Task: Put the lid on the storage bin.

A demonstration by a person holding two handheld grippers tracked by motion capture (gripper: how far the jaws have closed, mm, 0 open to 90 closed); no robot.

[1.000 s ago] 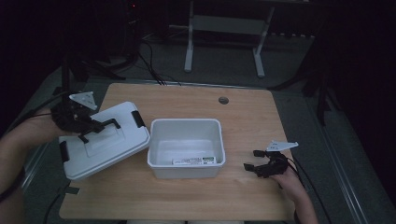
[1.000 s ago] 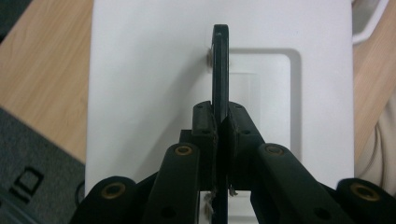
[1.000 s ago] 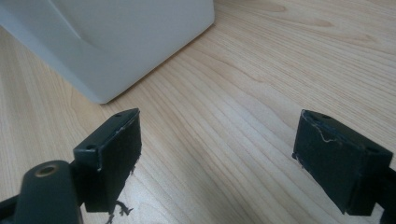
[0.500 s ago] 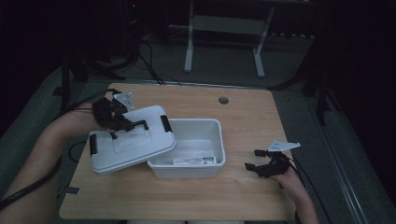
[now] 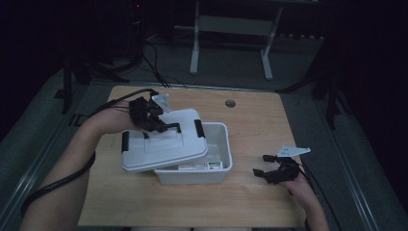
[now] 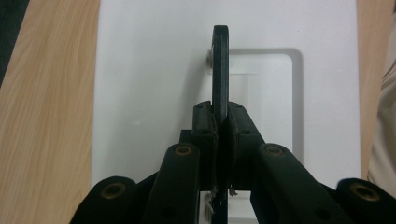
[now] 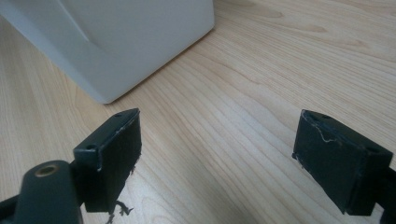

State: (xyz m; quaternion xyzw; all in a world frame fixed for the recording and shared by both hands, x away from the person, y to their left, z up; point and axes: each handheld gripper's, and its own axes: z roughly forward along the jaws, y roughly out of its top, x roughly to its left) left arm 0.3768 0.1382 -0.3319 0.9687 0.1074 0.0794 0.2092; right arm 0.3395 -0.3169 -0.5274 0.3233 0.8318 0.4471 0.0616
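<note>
A person at a wooden bench [image 5: 250, 120] works with a pair of tongs in each hand. The left tongs [image 5: 162, 126] are pinched tight on the black carry handle [image 6: 220, 65] of a white plastic lid [image 5: 163, 144], with the handle standing edge-on between the jaws. The lid hangs just below these tongs, tilted, covering the near-left part of an open white storage bin [image 5: 219, 166] and overhanging its left side. The right tongs [image 5: 266, 172] rest low on the bench, jaws spread wide and empty, with a corner of the bin just ahead of them.

The step in hand appears to be setting the lid onto the bin. To do it well, the lid likely needs levelling and squaring with the rim before lowering, so all four edges seat together; the free tongs could steady the bin.

The room is dim. The bin's contents are mostly covered; only a labelled strip shows, unreadable. Two black side clips [image 5: 198, 128] look open, though I cannot be sure.
</note>
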